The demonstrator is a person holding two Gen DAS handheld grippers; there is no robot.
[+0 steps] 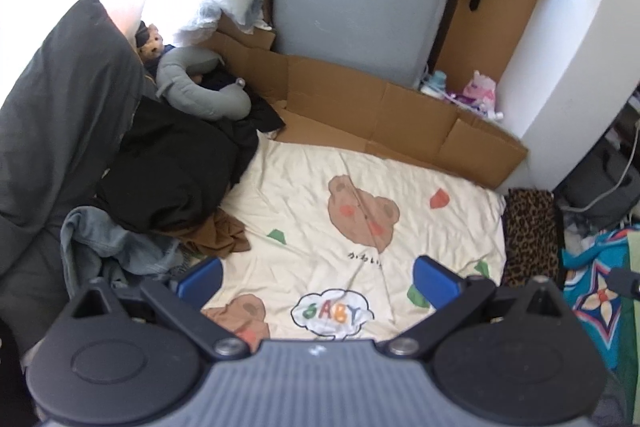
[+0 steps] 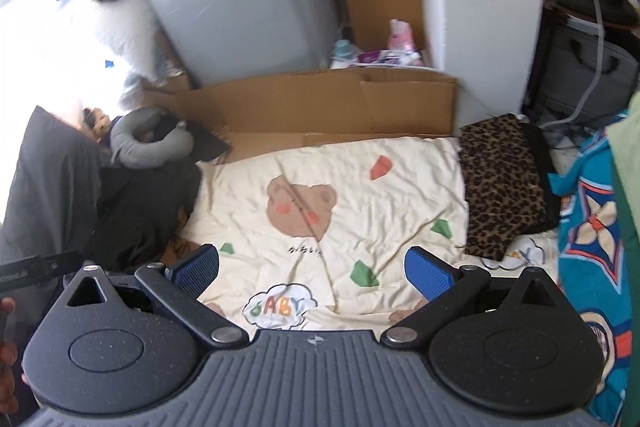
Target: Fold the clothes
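Left tongs [image 1: 318, 277] and right tongs [image 2: 312, 273] both spread wide, nothing between them, hovering over the bare bear-print sheet [image 1: 360, 187] (likely the folding area). Crumpled clothes pile [image 1: 168, 179] sits frame-left; folded leopard-print garment [image 2: 500, 183] parked frame-right.

Left gripper [image 1: 318, 277]: blue pads spread wide, nothing between them, above a cream sheet [image 1: 320, 187] printed with bears and "BABY". Pile of clothes [image 1: 176, 179] lay at the sheet's left edge: black garment on top, brown and denim pieces beneath. Grey neck pillow [image 1: 200, 87] sat behind the pile. Flattened cardboard [image 1: 384, 119] bordered the far side. Leopard-print cloth [image 1: 530, 235] lay at the right edge.
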